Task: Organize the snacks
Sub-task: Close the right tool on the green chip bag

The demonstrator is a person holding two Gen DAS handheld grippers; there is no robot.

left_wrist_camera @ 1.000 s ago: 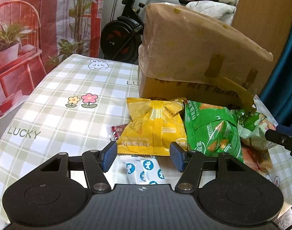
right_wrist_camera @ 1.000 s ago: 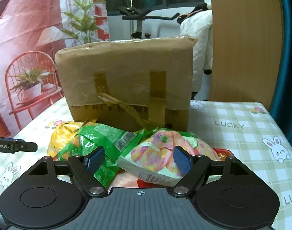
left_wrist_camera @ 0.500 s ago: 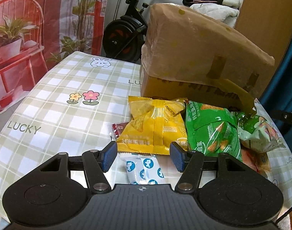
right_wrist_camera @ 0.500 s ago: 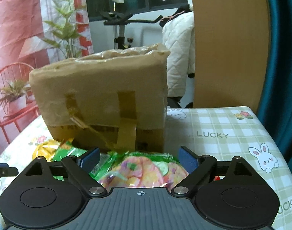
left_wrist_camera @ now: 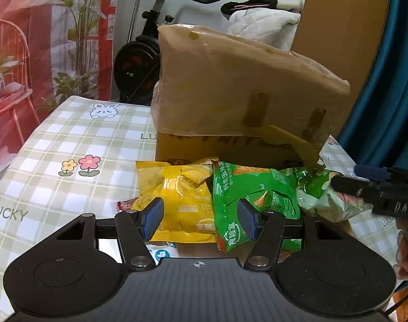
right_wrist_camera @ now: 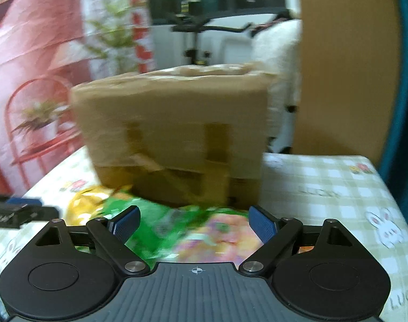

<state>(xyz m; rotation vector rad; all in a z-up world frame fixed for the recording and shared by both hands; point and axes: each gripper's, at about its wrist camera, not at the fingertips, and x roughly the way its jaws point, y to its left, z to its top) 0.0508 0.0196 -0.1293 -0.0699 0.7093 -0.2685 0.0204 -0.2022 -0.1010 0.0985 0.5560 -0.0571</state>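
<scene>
The left gripper (left_wrist_camera: 199,216) is held half open above the near part of the snack pile, and nothing is pressed between its blue pads (left_wrist_camera: 153,218). Seen between the jaws are a yellow bag (left_wrist_camera: 177,190) on the left and a green bag (left_wrist_camera: 246,185) on the right, which lie touching each other on the checked tablecloth (left_wrist_camera: 69,139). A small white and blue packet (left_wrist_camera: 161,252) is seen just under the left finger, and a red wrapper (left_wrist_camera: 124,204) is partly hidden at the left edge of the yellow bag.

The right gripper (right_wrist_camera: 194,224) is held wide open; its jaws have just been opening, and the pads are not pressed on anything. A pink and green bag (right_wrist_camera: 209,230) lies between and under them, but this view is blurred. In the left view, the right gripper is seen at the right edge, just beside that bag (left_wrist_camera: 335,204).

Behind the snacks, on the far side, a big cardboard box (left_wrist_camera: 230,88) wrapped with tape stands on the table. An exercise bike (left_wrist_camera: 139,59) and a wooden panel (left_wrist_camera: 343,21) are seen further behind.
</scene>
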